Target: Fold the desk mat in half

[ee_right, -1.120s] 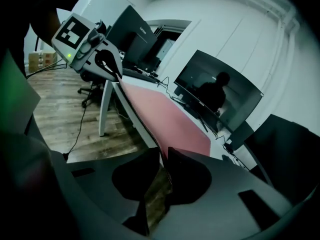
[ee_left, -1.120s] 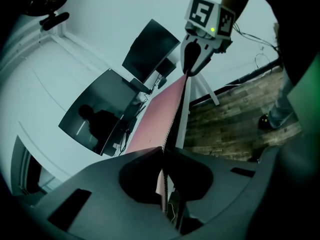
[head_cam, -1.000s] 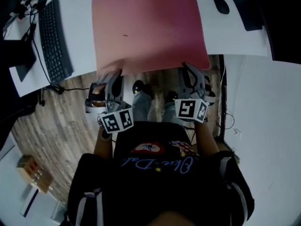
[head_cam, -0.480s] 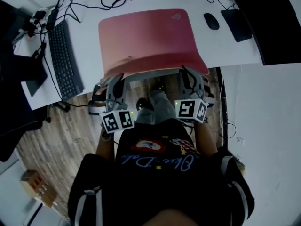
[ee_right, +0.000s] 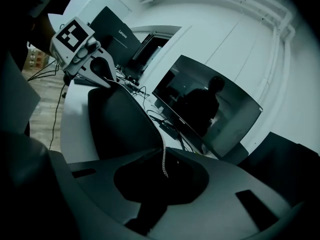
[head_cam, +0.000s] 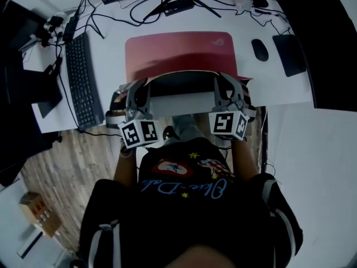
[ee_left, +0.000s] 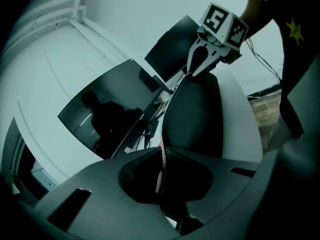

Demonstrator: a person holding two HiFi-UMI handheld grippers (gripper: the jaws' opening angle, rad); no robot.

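Left gripper & right gripper each pinch a near corner of the desk mat, jaws nearly together on its thin edge, which is lifted off the desk; the far half lies flat. Risks, imo: the edge could slip out of one grip; an uneven carry would give a crooked fold; the mat may drag toward the cables behind
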